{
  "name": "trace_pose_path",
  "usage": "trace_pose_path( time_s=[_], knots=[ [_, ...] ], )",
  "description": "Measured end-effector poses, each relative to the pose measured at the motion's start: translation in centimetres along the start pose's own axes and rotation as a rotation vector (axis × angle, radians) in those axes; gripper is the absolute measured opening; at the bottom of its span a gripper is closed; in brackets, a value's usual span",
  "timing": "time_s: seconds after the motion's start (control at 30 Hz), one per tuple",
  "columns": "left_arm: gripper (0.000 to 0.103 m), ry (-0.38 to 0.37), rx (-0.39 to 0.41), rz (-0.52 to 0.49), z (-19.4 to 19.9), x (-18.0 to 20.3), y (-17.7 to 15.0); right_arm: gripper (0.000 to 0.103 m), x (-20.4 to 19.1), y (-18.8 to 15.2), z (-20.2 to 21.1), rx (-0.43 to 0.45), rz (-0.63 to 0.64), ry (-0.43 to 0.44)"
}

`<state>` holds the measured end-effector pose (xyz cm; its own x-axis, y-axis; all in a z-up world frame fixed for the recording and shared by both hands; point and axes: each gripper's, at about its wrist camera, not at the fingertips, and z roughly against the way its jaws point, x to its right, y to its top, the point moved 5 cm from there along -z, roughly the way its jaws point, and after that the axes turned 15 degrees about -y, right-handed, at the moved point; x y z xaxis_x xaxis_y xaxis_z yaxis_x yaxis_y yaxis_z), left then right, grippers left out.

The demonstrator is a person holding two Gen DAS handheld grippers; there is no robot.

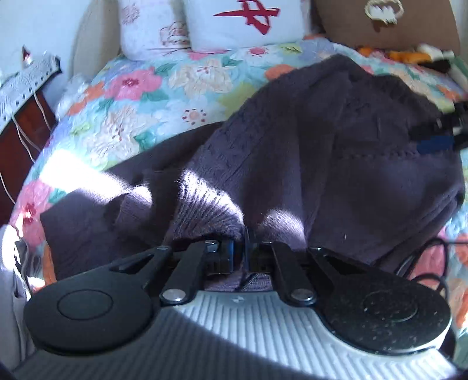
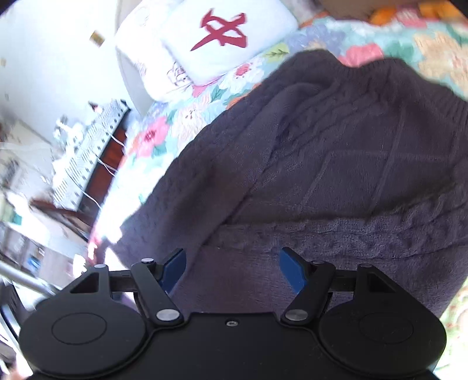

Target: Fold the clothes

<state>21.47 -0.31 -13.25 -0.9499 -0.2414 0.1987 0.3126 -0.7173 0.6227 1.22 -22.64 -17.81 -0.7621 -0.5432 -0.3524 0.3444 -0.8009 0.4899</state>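
On the flowered bed, below the pillow (image 1: 242, 23), the left hand-held gripper (image 1: 244, 248) pinches a purple sweater's (image 1: 321, 140) ribbed edge mid-fold; the right hand-held gripper (image 2: 232, 270) hovers wide open, empty, probably needing a grip next.

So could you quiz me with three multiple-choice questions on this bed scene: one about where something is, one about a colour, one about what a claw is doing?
1. Where does the sweater lie?
A. on the floral quilt
B. on a wooden floor
C. inside a drawer

2. What colour is the mark on the white pillow?
A. green
B. red
C. black

3. How does the left claw stand?
A. wide open above the quilt
B. shut on a pillow
C. shut on the sweater's ribbed edge

Answers:
1 A, the quilt's flowers show all round the dark purple knit.
2 B, a red brush-like sign sits on the pillow's face.
3 C, its fingers are drawn together with knit fabric pinched between them, while the right claw gapes open over the sweater.
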Motion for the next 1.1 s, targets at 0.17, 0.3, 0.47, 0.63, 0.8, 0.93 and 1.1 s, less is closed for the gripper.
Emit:
trace_pose_path(
  time_s=[0.17,0.3,0.47,0.63,0.8,0.93,1.1],
  knots=[
    [0.04,-0.013,0.049,0.044,3.6,-0.7,2.4,0.076,-0.7,0.2,1.1,-0.009,0.128,-0.07],
    [0.056,-0.03,0.074,-0.03,2.8,-1.2,4.5,0.078,-2.1,2.5,3.3,0.027,0.152,-0.028],
    [0.07,-0.183,0.084,-0.073,-1.2,-1.8,6.8,0.079,-5.2,3.8,2.6,0.03,0.199,-0.026],
    [0.086,-0.332,0.005,-0.114,-6.5,-1.1,8.2,0.079,-6.4,3.7,0.6,0.03,0.233,-0.118],
    [0.087,-0.311,-0.088,-0.062,-10.6,-1.6,8.1,0.079,-5.0,3.3,-1.9,-0.019,0.169,-0.1],
    [0.032,-0.182,-0.108,-0.283,-11.2,-0.2,6.7,0.079,-3.2,3.3,-3.0,-0.035,0.093,-0.11],
    [0.008,-0.133,0.017,-0.282,-8.2,1.0,8.3,0.079,-1.6,3.1,-3.6,-0.038,0.045,-0.109]
  ],
)
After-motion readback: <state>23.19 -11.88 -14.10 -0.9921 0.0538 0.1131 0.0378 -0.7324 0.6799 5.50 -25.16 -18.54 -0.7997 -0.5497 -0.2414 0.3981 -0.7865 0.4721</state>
